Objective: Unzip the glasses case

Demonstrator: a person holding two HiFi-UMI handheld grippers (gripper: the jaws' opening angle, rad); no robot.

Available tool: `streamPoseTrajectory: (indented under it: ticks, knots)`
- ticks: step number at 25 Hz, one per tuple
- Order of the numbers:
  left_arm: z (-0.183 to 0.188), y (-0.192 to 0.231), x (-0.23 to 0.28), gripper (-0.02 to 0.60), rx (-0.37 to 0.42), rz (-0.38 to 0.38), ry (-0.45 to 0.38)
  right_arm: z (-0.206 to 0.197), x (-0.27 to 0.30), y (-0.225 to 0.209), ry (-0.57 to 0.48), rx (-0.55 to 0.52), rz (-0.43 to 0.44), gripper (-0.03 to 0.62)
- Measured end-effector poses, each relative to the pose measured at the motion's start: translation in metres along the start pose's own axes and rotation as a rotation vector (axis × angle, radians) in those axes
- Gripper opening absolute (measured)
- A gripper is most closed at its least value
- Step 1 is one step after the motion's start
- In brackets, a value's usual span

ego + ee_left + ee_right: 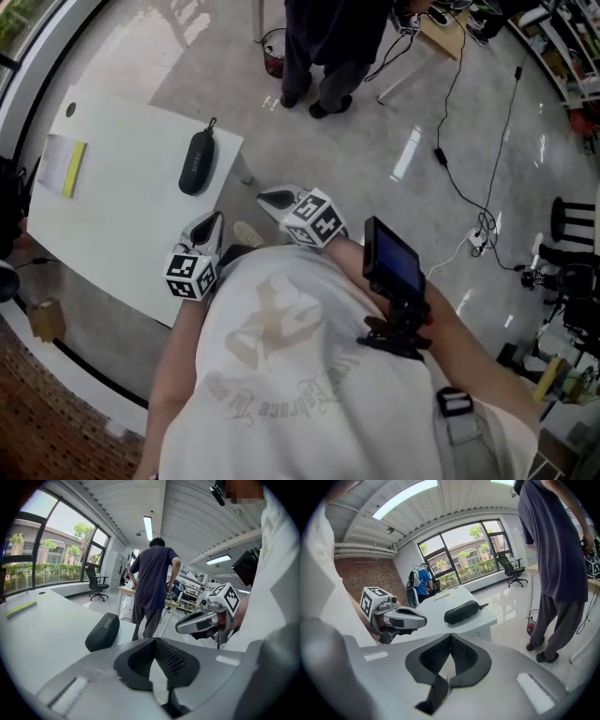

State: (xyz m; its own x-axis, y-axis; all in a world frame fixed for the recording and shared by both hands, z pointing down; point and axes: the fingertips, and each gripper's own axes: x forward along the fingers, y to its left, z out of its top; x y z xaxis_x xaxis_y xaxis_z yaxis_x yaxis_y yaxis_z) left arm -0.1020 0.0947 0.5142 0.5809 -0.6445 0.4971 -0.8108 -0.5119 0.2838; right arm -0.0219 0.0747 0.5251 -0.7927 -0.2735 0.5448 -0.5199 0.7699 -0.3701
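A black zipped glasses case [198,161] lies on the white table [112,225] near its far right edge, with its pull loop at the far end. My left gripper [212,221] is over the table's near corner, short of the case, shut and empty. My right gripper [268,199] hangs off the table's right side over the floor, also shut with nothing in it. In the left gripper view the case [103,631] sits ahead to the left, beyond the closed jaws, and the right gripper [180,628] is at the right. The right gripper view has the case [461,611] ahead and the left gripper [423,619] at the left.
A yellow-edged pad [66,165] lies at the table's far left. A person in dark clothes [323,47] stands beyond the table beside a red-rimmed bin [273,52]. Cables [459,178] trail over the floor at the right. A brick wall edge runs along the lower left.
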Motion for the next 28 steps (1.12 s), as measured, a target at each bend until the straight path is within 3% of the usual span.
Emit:
streamPoseTrajectory:
  ticks: [6,12,16,24,28]
  knots:
    - [0.002,0.041,-0.017,0.005,-0.029,0.029,-0.038,0.023,0.026,0.01,0.007,-0.036,-0.008,0.008]
    - [0.009,0.035,-0.016,0.006,-0.031,-0.015,-0.076,0.025,0.03,0.012,0.051,-0.067,-0.001,0.008]
    - [0.015,0.054,-0.012,0.006,-0.018,0.02,-0.06,0.029,0.048,0.006,0.063,-0.068,0.018,0.008]
    - [0.041,0.074,0.03,0.014,0.055,0.058,0.068,0.038,0.058,-0.022,0.076,-0.034,0.061,0.009]
    - [0.034,0.093,0.042,0.098,0.099,0.052,0.23,0.04,0.06,-0.024,0.063,-0.001,0.067,0.009]
